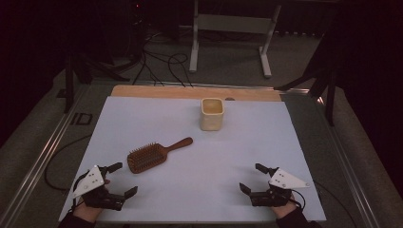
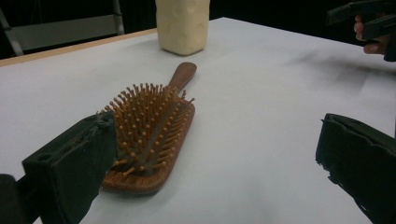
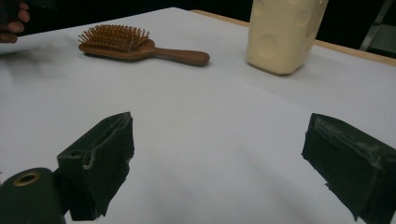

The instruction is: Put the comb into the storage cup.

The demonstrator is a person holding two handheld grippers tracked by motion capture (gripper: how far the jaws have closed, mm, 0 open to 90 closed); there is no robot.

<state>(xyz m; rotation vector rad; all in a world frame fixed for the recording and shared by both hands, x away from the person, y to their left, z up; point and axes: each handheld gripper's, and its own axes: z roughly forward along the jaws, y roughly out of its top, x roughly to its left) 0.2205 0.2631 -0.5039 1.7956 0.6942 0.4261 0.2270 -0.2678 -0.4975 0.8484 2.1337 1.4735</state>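
A wooden paddle hairbrush (image 1: 151, 155) lies bristles up on the white table sheet (image 1: 199, 199), handle pointing to the back right. A cream square cup (image 1: 212, 114) stands upright behind it near the far edge. My left gripper (image 1: 123, 179) rests at the front left, open, just in front of the brush head. In the left gripper view the hairbrush (image 2: 150, 135) lies close to the left jaw, with the cup (image 2: 182, 25) beyond. My right gripper (image 1: 253, 177) sits open at the front right with nothing between its jaws; its view shows the hairbrush (image 3: 135, 45) and cup (image 3: 283, 35) farther off.
A strip of wooden tabletop (image 1: 190, 92) shows past the sheet's far edge. Metal rails (image 1: 43, 156) run along the table's sides. Cables (image 1: 161, 61) and a white frame (image 1: 228, 28) stand on the floor behind. The other hand (image 2: 371, 37) appears in the left gripper view.
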